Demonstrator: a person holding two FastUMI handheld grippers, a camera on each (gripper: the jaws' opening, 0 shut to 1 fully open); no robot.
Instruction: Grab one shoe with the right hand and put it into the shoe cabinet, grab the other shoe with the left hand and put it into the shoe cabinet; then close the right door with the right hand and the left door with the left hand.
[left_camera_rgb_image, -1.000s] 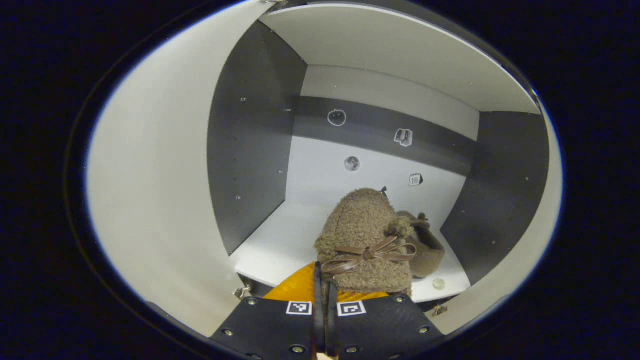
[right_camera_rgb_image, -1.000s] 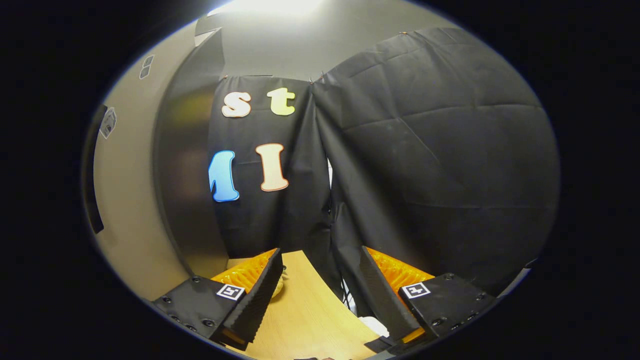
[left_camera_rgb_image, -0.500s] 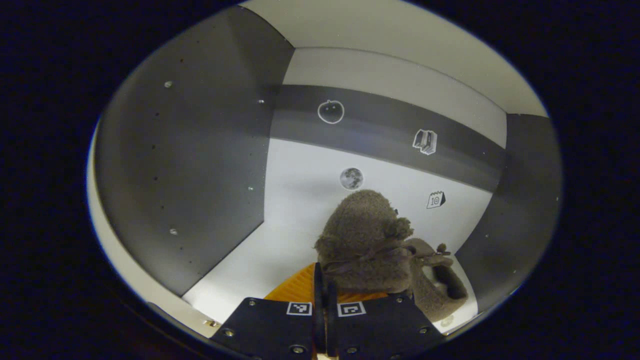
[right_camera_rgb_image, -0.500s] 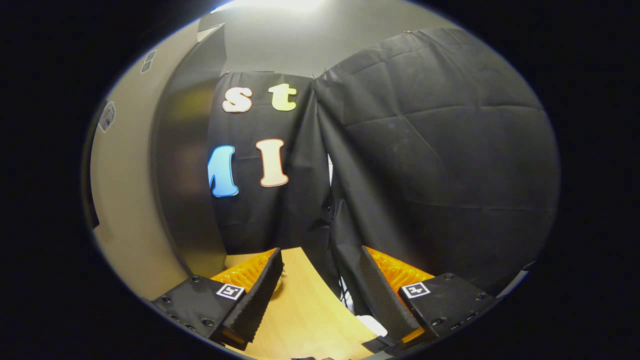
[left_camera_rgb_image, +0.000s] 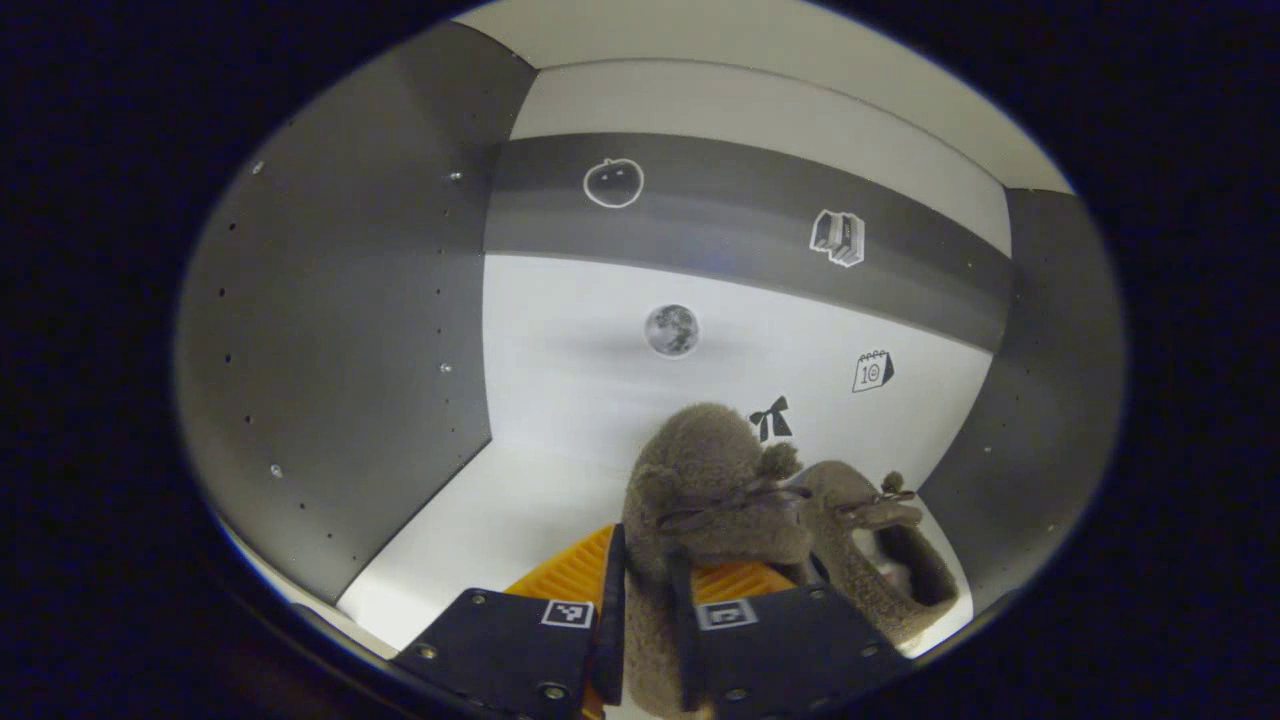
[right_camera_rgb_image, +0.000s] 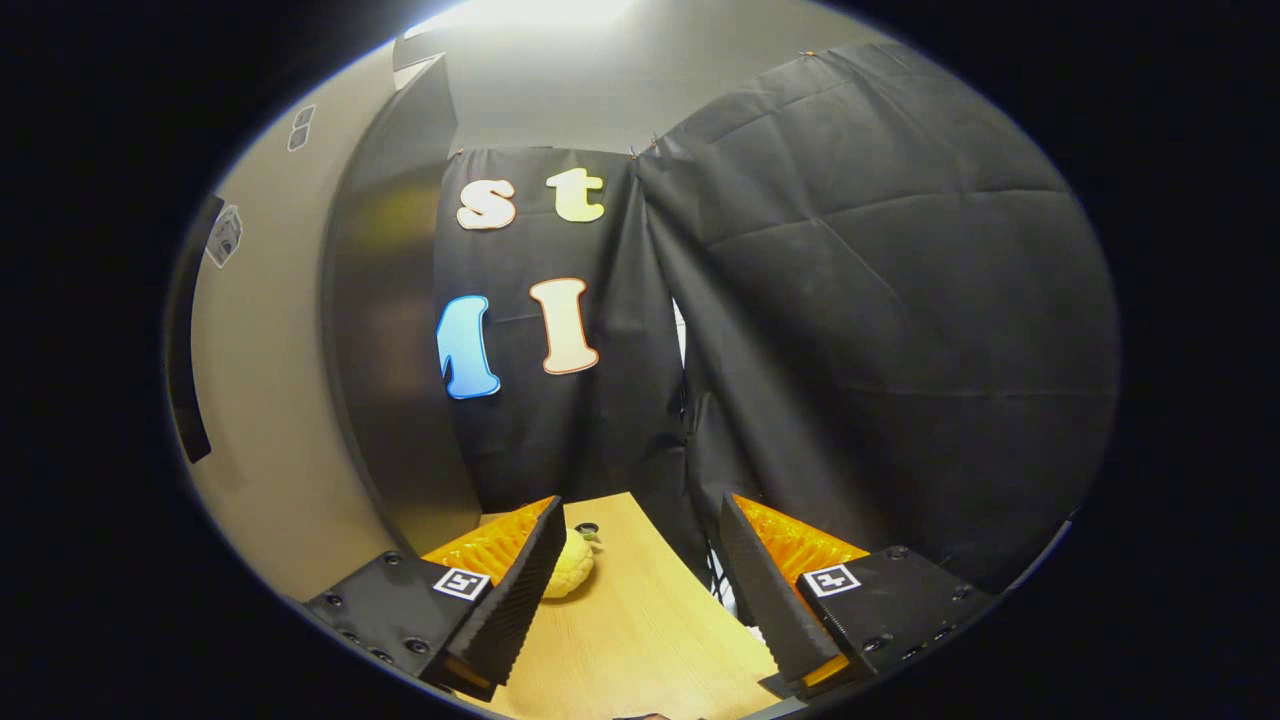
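Observation:
In the left gripper view, my left gripper (left_camera_rgb_image: 645, 565) is inside the shoe cabinet (left_camera_rgb_image: 340, 330), with a fuzzy brown shoe (left_camera_rgb_image: 710, 480) between its fingers. That shoe has a thin bow, and its heel cuff fills the narrow gap, touching both fingers. It sits low over the white shelf (left_camera_rgb_image: 500, 515). The second brown shoe (left_camera_rgb_image: 885, 565) lies just to its right on the same shelf, touching it. In the right gripper view, my right gripper (right_camera_rgb_image: 640, 510) hangs open and holds nothing, above a wooden tabletop (right_camera_rgb_image: 640, 620).
The cabinet's dark side walls close in on both sides of the shoes; its back panel (left_camera_rgb_image: 600, 390) carries small stickers. A small yellow object (right_camera_rgb_image: 570, 565) lies on the wooden top by my right gripper's left finger. A dark cabinet panel (right_camera_rgb_image: 400, 350) stands at left.
My left gripper went deeper into the cabinet and lowered the shoe beside the other one. Its fingers now stand slightly wider apart. The right gripper shifted a little, bringing the yellow object into sight.

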